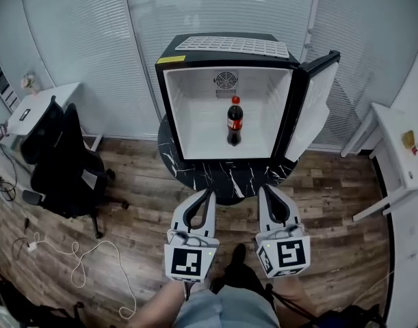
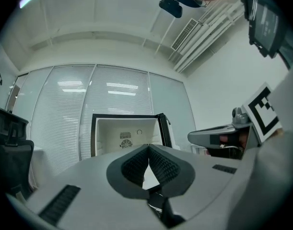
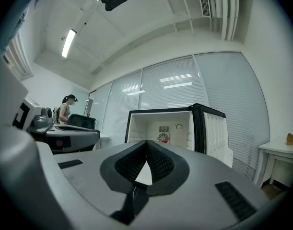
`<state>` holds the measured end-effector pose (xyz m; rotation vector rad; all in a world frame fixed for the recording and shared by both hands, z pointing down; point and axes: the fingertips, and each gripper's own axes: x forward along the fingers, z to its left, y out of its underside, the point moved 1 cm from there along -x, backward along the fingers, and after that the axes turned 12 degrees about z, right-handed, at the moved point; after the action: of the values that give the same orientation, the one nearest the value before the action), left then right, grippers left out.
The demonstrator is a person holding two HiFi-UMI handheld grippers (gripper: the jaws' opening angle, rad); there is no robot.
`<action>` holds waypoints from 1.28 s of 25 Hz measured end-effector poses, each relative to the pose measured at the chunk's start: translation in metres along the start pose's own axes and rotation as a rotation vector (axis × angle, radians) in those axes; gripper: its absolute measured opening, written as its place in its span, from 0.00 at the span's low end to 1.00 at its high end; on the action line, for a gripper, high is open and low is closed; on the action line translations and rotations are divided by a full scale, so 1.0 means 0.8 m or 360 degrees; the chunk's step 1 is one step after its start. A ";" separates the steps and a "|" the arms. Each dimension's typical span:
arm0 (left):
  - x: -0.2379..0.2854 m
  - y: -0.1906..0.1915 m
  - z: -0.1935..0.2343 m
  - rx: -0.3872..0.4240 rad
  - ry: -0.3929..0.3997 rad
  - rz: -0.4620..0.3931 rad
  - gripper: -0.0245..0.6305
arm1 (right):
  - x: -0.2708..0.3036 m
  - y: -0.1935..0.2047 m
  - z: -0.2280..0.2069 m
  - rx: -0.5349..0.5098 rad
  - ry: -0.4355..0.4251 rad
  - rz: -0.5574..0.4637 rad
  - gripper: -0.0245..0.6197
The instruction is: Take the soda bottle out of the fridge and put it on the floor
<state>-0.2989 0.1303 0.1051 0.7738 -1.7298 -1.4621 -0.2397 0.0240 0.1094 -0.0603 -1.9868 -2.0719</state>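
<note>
The soda bottle (image 1: 234,121), dark with a red cap and red label, stands upright in the middle of the open white fridge (image 1: 195,108). The fridge sits on a round black marble table (image 1: 226,176), with its door (image 1: 315,98) swung out to the right. Both grippers hang low in front of the table, short of the fridge. My left gripper (image 1: 210,193) (image 2: 148,146) is shut with nothing between its pads. My right gripper (image 1: 263,190) (image 3: 147,142) is likewise shut and empty. Both gripper views look up at the fridge (image 2: 127,133) (image 3: 163,128) over the closed jaws.
A black office chair (image 1: 61,162) and a white desk (image 1: 37,108) stand to the left. A white table (image 1: 400,156) is at the right. A white cable (image 1: 79,258) lies on the wooden floor. A person (image 3: 65,110) stands far off.
</note>
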 end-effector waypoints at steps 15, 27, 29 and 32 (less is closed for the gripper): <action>0.206 0.016 0.037 -0.0012 0.0002 0.0111 0.06 | 0.179 0.007 -0.106 0.0038 -0.0072 0.0080 0.06; 0.314 -0.027 0.069 0.0017 -0.0122 0.0063 0.06 | 0.282 -0.043 -0.159 -0.0046 -0.0216 0.0006 0.06; 0.318 -0.035 0.077 0.0021 -0.0150 0.0034 0.06 | 0.293 -0.051 -0.159 -0.0070 -0.0231 -0.0007 0.06; 0.320 -0.045 0.092 0.0013 -0.0197 0.0000 0.06 | 0.307 -0.061 -0.156 -0.0105 -0.0255 -0.0018 0.06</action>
<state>-0.5018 -0.0460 0.1015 0.7004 -1.8287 -1.5319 -0.4677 -0.1385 0.1071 -0.2350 -2.0119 -2.2023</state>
